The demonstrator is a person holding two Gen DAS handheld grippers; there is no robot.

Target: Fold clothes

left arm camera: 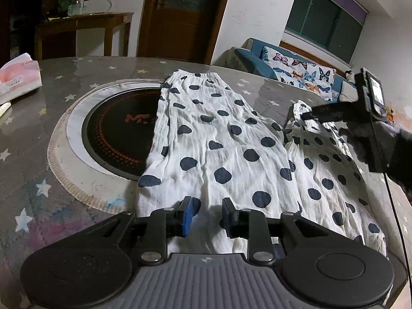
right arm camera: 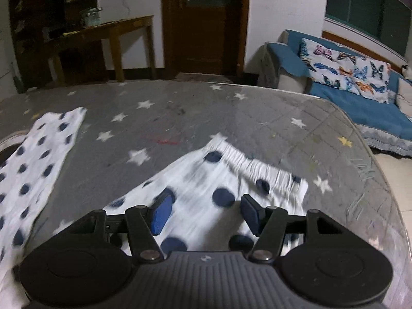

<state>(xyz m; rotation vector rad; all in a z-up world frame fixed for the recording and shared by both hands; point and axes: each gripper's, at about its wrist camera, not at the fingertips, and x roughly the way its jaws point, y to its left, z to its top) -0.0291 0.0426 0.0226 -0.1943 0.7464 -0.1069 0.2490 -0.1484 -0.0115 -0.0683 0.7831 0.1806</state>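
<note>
A white garment with dark polka dots (left arm camera: pixel 219 139) is spread across the grey star-patterned bench (left arm camera: pixel 51 180), one part lying over the edge of the round black hob (left arm camera: pixel 121 134) set in a pale ring, the elastic hem (right arm camera: pixel 257 166) turned toward the far right. No container is seen on the bench apart from a tissue pack (left arm camera: pixel 19 77) at the far left corner. The left tool (left arm camera: pixel 207 215) is seen with its blue pads slightly parted over the near cloth edge — nothing is pinched between them. The right tool (right arm camera: pixel 206 212) is held open above the hemmed part; in the left wrist view it appears to touch a raised fold, though blur makes this uncertain. Bare bench is left between the two cloth parts — and beyond them, to the rounded far edge. A sofa (right arm camera: pixel 347 97) and a wooden side table (right arm camera: pixel 108 36) stand well apart from the bench.
</note>
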